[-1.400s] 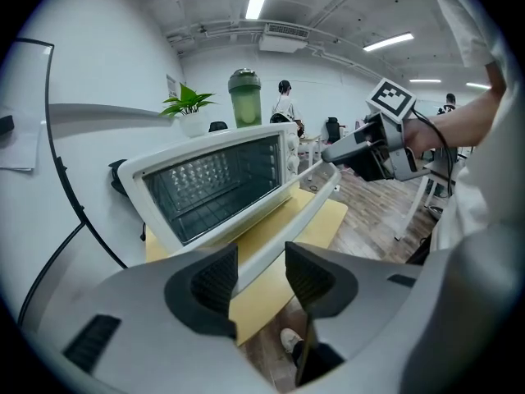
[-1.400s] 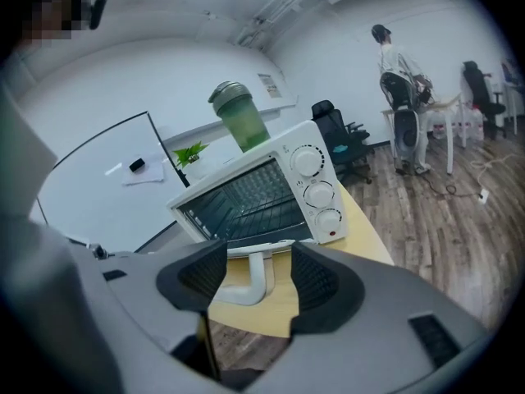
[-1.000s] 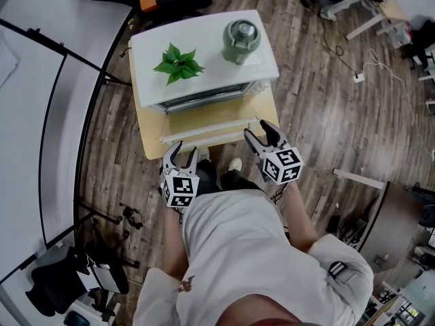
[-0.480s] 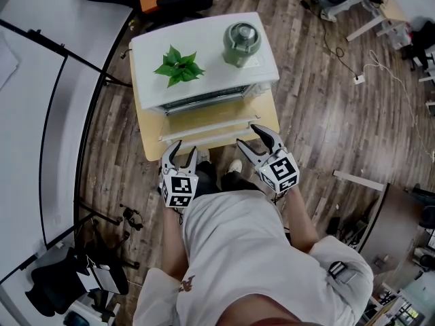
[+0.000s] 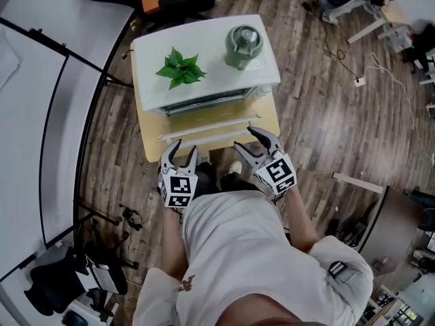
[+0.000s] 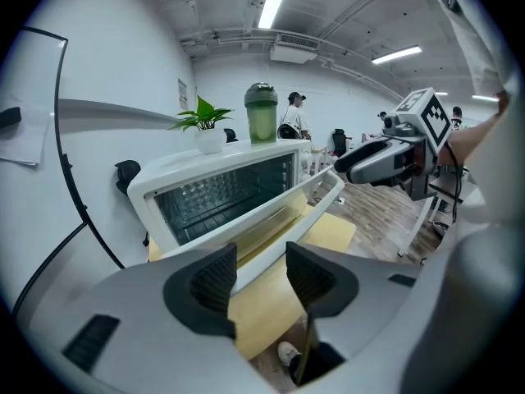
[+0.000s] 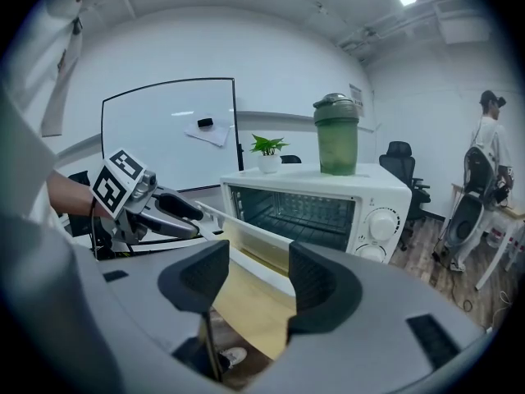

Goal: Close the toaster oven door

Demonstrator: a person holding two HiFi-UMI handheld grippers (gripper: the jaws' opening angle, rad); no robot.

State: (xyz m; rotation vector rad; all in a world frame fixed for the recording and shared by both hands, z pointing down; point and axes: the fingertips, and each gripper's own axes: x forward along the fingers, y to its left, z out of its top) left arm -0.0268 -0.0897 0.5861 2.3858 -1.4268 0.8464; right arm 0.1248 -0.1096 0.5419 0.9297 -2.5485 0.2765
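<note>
The white toaster oven stands on a small light-wood table. Its glass door hangs open toward me, tilted partway up, with the handle bar along its front edge. My right gripper is open, its far fingertip close to the handle's right end; contact is unclear. In the left gripper view the right gripper reaches that corner of the door. My left gripper hovers at the table's front edge below the door's left part, jaws slightly apart with nothing between them.
A potted plant and a green bottle sit on top of the oven. A whiteboard on a black stand is to the left. Cables cross the wooden floor at right. A person stands far back.
My right gripper has moved left and slightly toward me, to the door's front right corner. The left gripper has stayed in place.
</note>
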